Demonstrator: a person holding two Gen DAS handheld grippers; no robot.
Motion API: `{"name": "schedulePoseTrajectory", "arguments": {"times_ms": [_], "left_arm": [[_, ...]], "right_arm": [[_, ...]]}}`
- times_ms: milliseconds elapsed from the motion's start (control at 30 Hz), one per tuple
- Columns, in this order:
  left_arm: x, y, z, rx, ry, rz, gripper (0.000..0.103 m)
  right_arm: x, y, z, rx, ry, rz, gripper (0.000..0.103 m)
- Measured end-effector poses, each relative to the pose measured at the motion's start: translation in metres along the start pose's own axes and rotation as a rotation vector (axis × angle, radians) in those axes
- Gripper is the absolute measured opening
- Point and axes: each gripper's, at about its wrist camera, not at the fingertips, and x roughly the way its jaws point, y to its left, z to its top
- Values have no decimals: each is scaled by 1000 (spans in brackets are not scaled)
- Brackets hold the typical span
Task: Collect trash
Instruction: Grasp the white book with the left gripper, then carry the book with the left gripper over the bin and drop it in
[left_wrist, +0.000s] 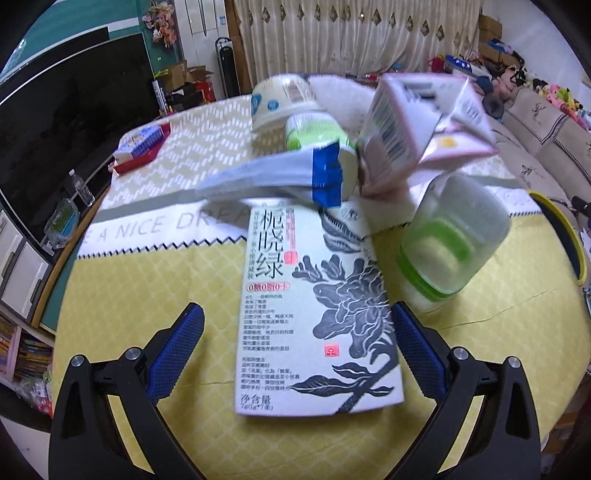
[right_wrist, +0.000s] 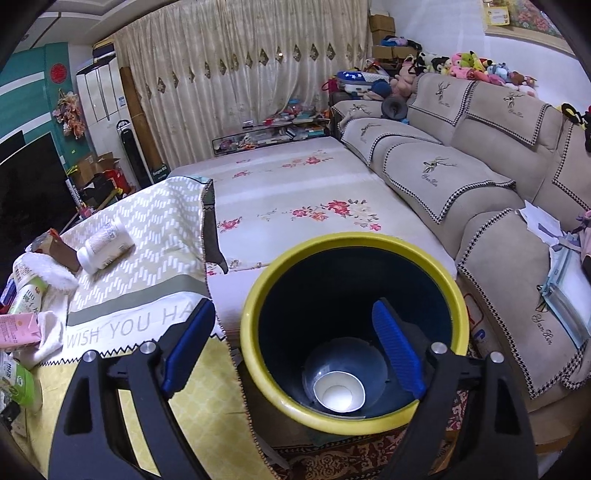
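- Your left claw (left_wrist: 297, 347) is spread wide, its pads either side of a flat printed tea box (left_wrist: 314, 306) lying on the counter (left_wrist: 147, 288).
- The box looks light, stiff cardboard; pinch its long edges.
- Your right claw (right_wrist: 291, 347) hangs spread and empty over the yellow-rimmed bin (right_wrist: 255, 295), a paper cup (right_wrist: 338, 395) at the bottom.
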Motion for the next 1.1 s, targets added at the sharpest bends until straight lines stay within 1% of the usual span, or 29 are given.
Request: {"name": "schedulePoseTrajectory", "arguments": {"times_ms": [200,233,267,300,333,567,700,800,933,1000,1033,1100], "left_arm": [[10,7,3,-14,-4,-6,97],[10,9,3,-16,-4,-16,91],[10,10,3,-16,-4,-34,81],[11,11,3,-17,2,-51,75],[10,11,2,-19,4,-56,73],[-7,16,-13,-17,-3,-57,71],[-31,20,-26,-20,-8,-67,71],[-50,20,-35,-7,-32,-78,71],[-74,7,-45,57,-59,-103,71],[-87,-6,-49,110,-71,-122,71],[-93,-12,-50,133,-78,-134,71],[-103,-28,-49,185,-92,-184,71]], "right_arm": [[0,1,0,2,5,12,83],[0,1,0,3,7,14,83],[1,0,-1,4,7,15,83],[1,0,-1,6,9,16,83],[1,-1,-1,8,10,18,83],[-1,-3,-1,18,5,27,83],[-3,-3,-1,22,3,31,83],[-5,-1,-1,21,3,39,83],[-9,2,-2,16,-2,50,83],[-12,2,-2,14,-9,52,83],[-15,1,-1,17,-15,53,83],[-21,-3,-1,25,-26,55,83]]}}
